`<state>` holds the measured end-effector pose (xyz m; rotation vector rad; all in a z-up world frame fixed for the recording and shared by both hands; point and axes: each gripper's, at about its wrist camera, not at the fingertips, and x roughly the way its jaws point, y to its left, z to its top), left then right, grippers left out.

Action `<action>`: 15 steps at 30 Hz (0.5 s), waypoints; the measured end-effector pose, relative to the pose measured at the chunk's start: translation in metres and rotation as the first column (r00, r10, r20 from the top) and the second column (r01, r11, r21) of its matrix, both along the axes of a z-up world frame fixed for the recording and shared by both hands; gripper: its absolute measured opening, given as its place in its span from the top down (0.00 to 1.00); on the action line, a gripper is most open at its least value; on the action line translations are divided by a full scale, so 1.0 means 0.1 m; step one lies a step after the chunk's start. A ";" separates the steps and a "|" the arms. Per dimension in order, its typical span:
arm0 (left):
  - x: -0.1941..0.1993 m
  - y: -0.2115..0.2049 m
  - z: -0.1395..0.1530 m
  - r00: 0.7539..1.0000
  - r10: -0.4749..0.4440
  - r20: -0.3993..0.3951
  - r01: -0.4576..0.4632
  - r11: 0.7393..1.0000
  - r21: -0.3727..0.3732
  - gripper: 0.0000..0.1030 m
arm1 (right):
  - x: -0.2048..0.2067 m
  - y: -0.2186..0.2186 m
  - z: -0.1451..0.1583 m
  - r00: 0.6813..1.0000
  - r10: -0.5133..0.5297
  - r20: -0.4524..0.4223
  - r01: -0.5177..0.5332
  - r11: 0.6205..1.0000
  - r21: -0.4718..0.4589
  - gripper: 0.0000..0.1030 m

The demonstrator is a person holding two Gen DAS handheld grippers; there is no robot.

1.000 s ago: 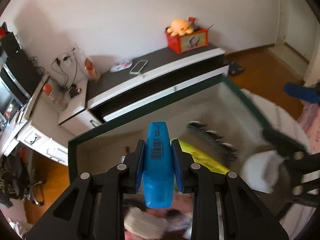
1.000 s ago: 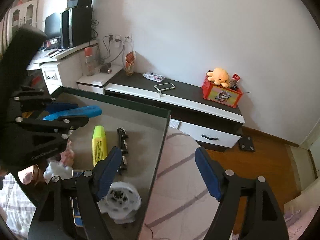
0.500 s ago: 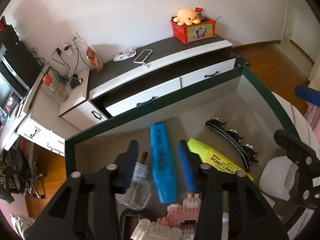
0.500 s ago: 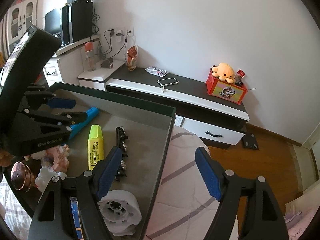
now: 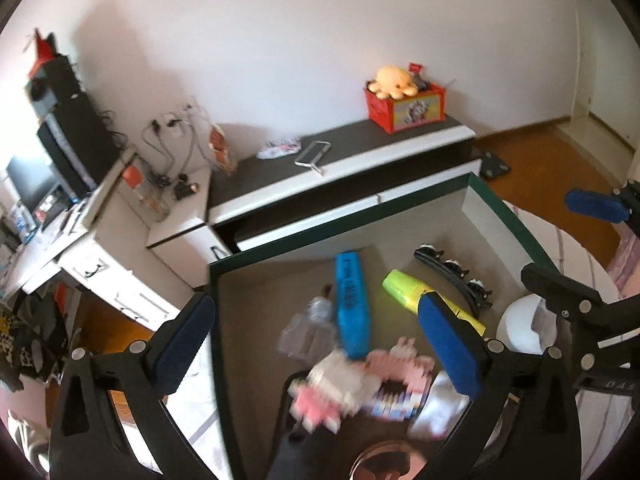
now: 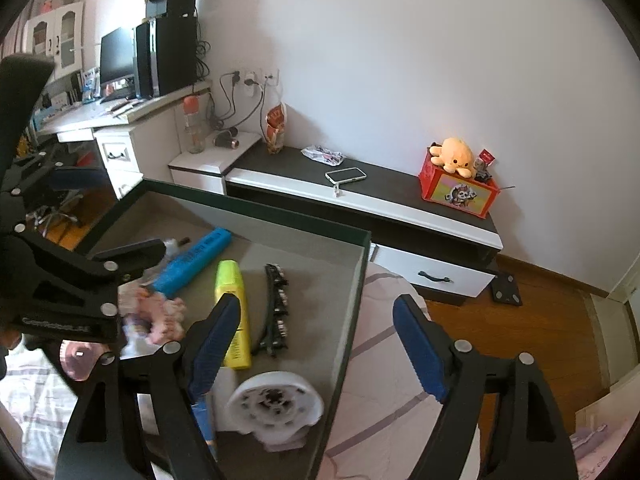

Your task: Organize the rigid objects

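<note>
A blue highlighter (image 5: pixel 352 308) (image 6: pixel 196 260) lies loose on the floor of a shallow tray with a dark green rim (image 5: pixel 360 232) (image 6: pixel 280 216). Beside it are a yellow highlighter (image 5: pixel 404 286) (image 6: pixel 232 304) and a black hair clip (image 5: pixel 452 280) (image 6: pixel 274 312). My left gripper (image 5: pixel 316 300) hangs above the tray, its jaws opening wide and holding nothing. My right gripper (image 6: pixel 316 304) hovers over the tray's right rim, jaws also opening, with nothing between them.
The tray also holds a blurred pink block toy (image 5: pixel 400 368), a small clear bottle (image 5: pixel 308 328) and a white round holder (image 6: pixel 276 404). Behind it stand a low dark-topped cabinet (image 6: pixel 400 196) with a phone and a red box, and a white desk at left. The tray rests on striped bedding (image 6: pixel 384 360).
The left gripper let go of the blue highlighter, which now lies in the tray. Its jaws spread wide and it pulled back and up. The right gripper hardly moved.
</note>
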<state>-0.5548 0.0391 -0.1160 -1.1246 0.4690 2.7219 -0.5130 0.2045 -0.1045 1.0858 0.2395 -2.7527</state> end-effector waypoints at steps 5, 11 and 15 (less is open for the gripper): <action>0.28 -0.15 0.11 0.999 0.011 -0.030 -0.011 1.000 0.022 0.00 | 0.18 -0.15 0.12 0.999 0.022 -0.029 -0.022 1.000 -0.010 0.00; 0.61 -0.31 0.20 0.999 0.015 -0.050 -0.012 0.998 0.061 0.00 | 0.45 -0.32 0.19 0.997 0.040 -0.066 -0.039 0.999 0.018 0.00; 0.84 -0.43 0.24 0.998 0.026 -0.063 -0.020 0.996 0.091 0.00 | 0.60 -0.33 0.26 0.996 0.034 -0.078 -0.033 0.999 0.005 0.00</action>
